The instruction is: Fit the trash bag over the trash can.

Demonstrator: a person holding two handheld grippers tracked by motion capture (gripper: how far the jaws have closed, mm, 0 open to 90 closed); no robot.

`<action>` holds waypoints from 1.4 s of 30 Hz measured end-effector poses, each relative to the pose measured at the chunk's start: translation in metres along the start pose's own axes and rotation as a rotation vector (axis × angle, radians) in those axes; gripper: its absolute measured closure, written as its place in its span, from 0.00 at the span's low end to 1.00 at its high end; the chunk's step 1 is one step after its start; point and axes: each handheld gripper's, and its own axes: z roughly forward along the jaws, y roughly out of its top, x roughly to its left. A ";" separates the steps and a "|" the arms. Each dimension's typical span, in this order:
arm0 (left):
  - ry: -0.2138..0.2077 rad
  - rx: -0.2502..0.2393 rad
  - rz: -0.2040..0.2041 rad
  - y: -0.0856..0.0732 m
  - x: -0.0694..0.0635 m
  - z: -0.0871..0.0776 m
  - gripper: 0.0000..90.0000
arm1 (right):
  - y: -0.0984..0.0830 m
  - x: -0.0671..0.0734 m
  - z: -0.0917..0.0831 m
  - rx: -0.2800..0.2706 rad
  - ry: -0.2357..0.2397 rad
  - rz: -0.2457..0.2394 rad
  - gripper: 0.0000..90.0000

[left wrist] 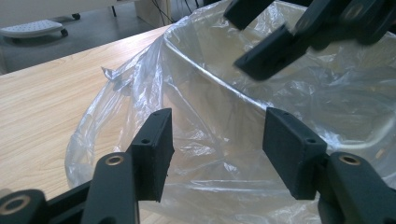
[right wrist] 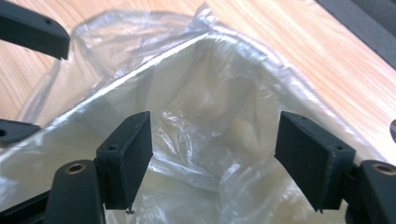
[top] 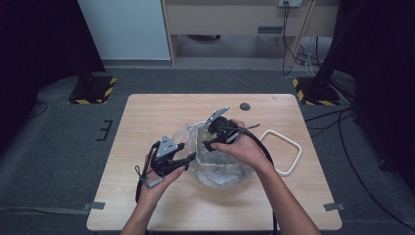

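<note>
Since the plastic bag [top: 215, 164] is see-through and crumpled, it's honestly hard to tell where the film ends and the white bin [top: 198, 142] inside it begins. From the high view the bag and bin sit near the middle of the bench [top: 147, 117], a bit toward my side, and my right hand [top: 242, 147] covers a good chunk of the bin's rim. Whatever's at the bottom of the bin is just a shiny blur through the plastic, can't make it out.

My left gripper [top: 188, 159] comes in low from the left, pointing across at the near-left side of the bag. In the left gripper view its jaws stand partly open with loose film bulging in the gap; I can't see either pad actually pressing on the plastic, so I'd say nothing is held. My left hand [top: 156, 188] wraps it from underneath, wrist cocked up a little.

My right gripper [top: 208, 145] sits above the bin, tipped down and toward the left, its grey plate sticking up toward the far edge. In the right gripper view the jaws are apart over the bin's mouth, the lining lying loose below them, gripping nothing. The other gripper's tips are cut off at the left edge of that view.

A white square frame [top: 293, 147] lies flat on the bench just right of my right forearm, which partly covers it.
</note>
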 end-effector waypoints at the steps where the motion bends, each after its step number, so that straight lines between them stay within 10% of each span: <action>1: 0.000 0.001 0.002 0.000 0.000 0.000 0.47 | 0.000 -0.001 -0.004 -0.010 0.001 0.003 0.32; 18: 0.018 -0.021 0.011 0.004 -0.003 -0.017 0.41 | -0.032 -0.047 -0.065 -0.173 -0.040 0.122 0.46; 28: 0.034 -0.037 0.014 0.001 0.005 -0.022 0.40 | -0.059 -0.066 -0.069 -0.175 -0.062 0.143 0.56; 42: 0.125 0.045 -0.026 -0.019 0.039 -0.022 0.27 | -0.128 -0.116 -0.067 -0.183 -0.162 0.300 0.60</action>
